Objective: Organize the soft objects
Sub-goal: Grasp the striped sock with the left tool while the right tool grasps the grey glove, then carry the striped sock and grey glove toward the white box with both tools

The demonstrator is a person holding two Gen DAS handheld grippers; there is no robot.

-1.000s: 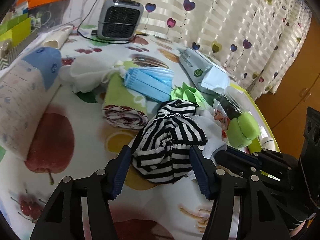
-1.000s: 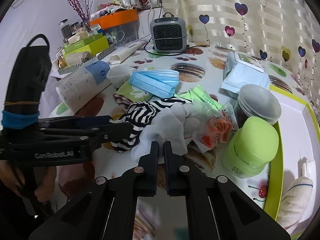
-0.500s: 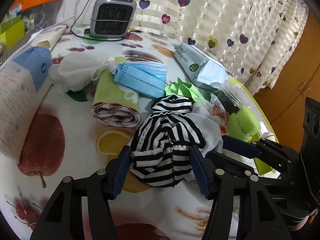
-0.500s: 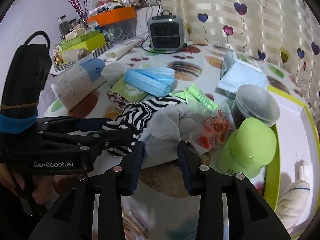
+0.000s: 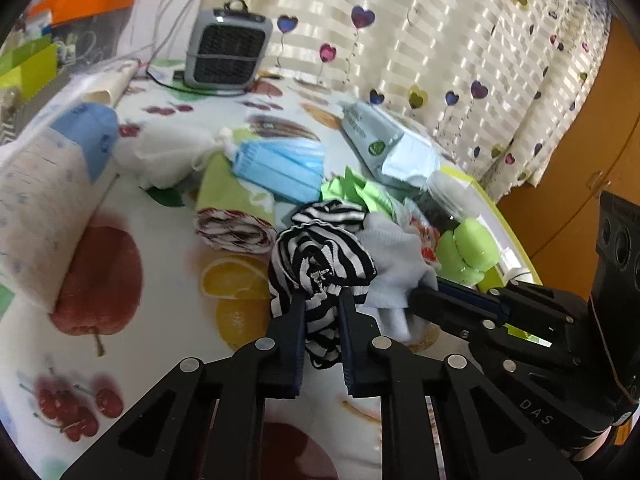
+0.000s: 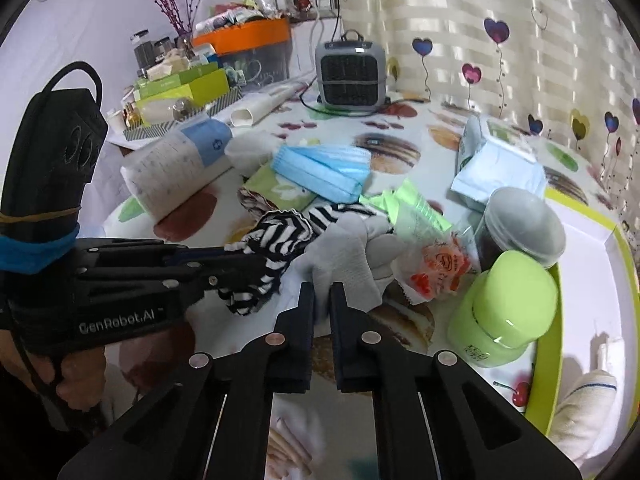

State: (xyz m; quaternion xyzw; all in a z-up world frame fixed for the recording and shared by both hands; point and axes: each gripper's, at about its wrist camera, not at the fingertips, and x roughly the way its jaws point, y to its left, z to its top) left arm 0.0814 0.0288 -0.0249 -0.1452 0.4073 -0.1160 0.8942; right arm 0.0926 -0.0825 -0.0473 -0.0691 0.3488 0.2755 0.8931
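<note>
A black-and-white striped cloth (image 5: 320, 256) lies bunched in the middle of the fruit-print table. My left gripper (image 5: 323, 304) is closing on it, and its pads pinch a fold of the stripes. Right beside it lies a pale grey knit glove (image 6: 348, 256), touching the striped cloth (image 6: 284, 236). My right gripper (image 6: 322, 294) is closing too, with the glove's near edge squeezed between its pads. Both grippers stand side by side, the left gripper (image 6: 256, 268) just left of the right one. The glove (image 5: 394, 252) partly covers the striped cloth's right side.
Behind the pile lie blue face masks (image 5: 280, 164), a rolled green towel (image 5: 236, 216), a white pouch (image 5: 168, 152) and a paper roll (image 5: 44, 200). A green jar (image 6: 508, 308), a grey-lidded jar (image 6: 524, 220), a snack packet (image 6: 436, 268) and a green-rimmed tray (image 6: 624, 280) crowd the right. A heater (image 5: 228, 56) stands at the back.
The left jaws, wide around the striped cloth before, have closed onto it. The right jaws opened half a second ago and have closed again on the grey glove.
</note>
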